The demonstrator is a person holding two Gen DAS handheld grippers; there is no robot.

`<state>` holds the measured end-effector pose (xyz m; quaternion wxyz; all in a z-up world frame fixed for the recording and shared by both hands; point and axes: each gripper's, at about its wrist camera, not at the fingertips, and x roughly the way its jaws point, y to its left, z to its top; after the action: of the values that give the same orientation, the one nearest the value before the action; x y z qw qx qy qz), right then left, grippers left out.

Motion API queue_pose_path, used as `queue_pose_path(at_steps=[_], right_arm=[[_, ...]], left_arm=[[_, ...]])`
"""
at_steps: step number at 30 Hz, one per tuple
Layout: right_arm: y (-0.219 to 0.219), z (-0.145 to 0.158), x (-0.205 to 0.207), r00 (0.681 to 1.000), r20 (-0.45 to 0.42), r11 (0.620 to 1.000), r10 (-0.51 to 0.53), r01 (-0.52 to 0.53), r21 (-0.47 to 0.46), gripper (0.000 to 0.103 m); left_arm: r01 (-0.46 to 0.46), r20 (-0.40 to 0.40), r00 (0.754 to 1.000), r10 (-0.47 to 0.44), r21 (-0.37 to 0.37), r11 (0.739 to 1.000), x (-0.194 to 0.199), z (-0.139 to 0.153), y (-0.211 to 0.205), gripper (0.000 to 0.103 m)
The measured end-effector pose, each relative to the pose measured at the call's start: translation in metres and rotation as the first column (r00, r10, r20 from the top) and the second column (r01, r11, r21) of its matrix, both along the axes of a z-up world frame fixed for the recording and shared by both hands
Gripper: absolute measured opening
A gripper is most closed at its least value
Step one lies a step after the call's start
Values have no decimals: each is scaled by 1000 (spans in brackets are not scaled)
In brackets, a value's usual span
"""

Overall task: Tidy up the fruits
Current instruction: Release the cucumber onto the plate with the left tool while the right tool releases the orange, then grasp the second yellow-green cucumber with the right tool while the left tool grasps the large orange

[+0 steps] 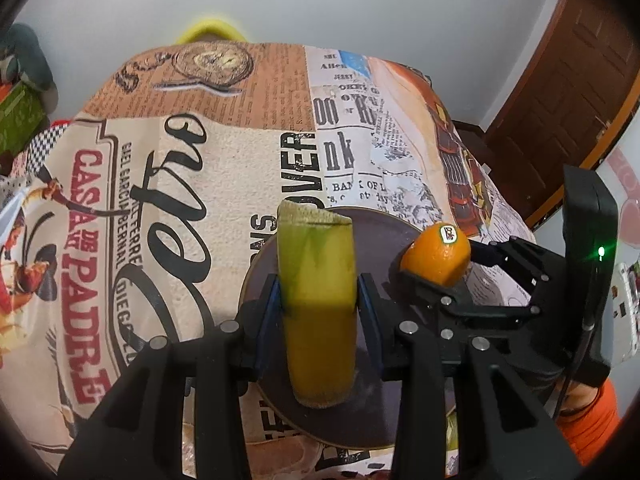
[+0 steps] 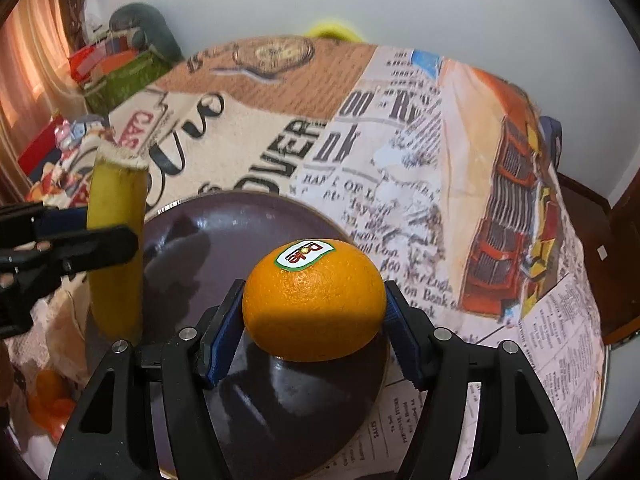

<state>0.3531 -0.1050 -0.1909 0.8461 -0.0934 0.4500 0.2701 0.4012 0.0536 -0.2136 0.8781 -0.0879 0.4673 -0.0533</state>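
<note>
Worktop point(image 1: 180, 200): covered in newsprint-pattern cloth; dark plate point(image 2: 248, 216) on it.
Left claw point(image 1: 318, 296): narrow, gripping banana point(image 1: 316, 280) above plate.
Right claw point(image 2: 314, 320): clamped on orange point(image 2: 314, 304) over plate.

Left gripper point(image 1: 316, 296): matte black plastic frame with triangular cut-outs in the arms; silver round screw heads at the pivots; blue pads point(image 1: 270, 308) lining the inner faces of the fingers.

Right gripper point(image 2: 314, 320): same build, black linkage, silver screws, blue ribbed pads point(image 2: 218, 344).

Right of the left wrist view: the right unit's black housing point(image 1: 588, 264) carries a small green indicator light point(image 1: 601, 252) and a thin black cable point(image 1: 576, 364). An orange sleeve point(image 1: 592, 428) shows at lower right.
</note>
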Motion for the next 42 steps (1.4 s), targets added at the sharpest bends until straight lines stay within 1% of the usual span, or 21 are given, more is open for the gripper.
queue_pose_path(at_steps=[3,4,6,8,13,20,23,27,31,33,35,38,42], right_arm=[[-4,5,-2,1000,17,1000,-17,16,6,65],[-6,8,-4,999,25,1000,-19,19,11,70],[-9,14,-8,999,46,1000,-18,18,15,75],[-13,21,-14,998,67,1000,-16,16,5,75],[-24,37,-36,996,94,1000,-11,9,24,75],[-42,55,-75,994,109,998,-16,9,69,75],[-48,57,-92,993,113,998,-14,7,63,75],[-55,53,-114,995,99,998,-11,6,58,75],[-57,42,-131,996,88,1000,-3,0,30,75],[-58,35,-136,998,66,1000,5,-7,22,75],[-56,25,-138,999,36,1000,15,-16,15,75],[-52,10,-136,1000,5,1000,25,-25,-1,75],[-49,-4,-130,1000,-23,1000,14,-14,-3,74]], left_arm=[[-4,-19,1000,5,10,1000,0,-5,-1,38],[-6,-22,1000,6,13,1000,0,-6,0,38],[-16,-23,1000,17,13,1000,-2,-7,1,38],[-24,-21,999,24,9,1000,-4,-6,4,38],[-38,0,999,38,21,999,-17,4,8,38],[-35,64,998,30,77,996,-53,33,5,38],[-40,88,996,31,96,995,-73,45,4,39],[-47,103,994,36,105,993,-96,53,5,43],[-52,106,994,39,121,991,-118,54,4,51],[-47,102,994,34,133,990,-128,52,1,55],[-41,92,995,28,149,988,-135,47,-3,64],[-23,78,997,11,156,987,-140,41,-10,65],[-8,50,999,2,132,991,-142,29,-18,68]])
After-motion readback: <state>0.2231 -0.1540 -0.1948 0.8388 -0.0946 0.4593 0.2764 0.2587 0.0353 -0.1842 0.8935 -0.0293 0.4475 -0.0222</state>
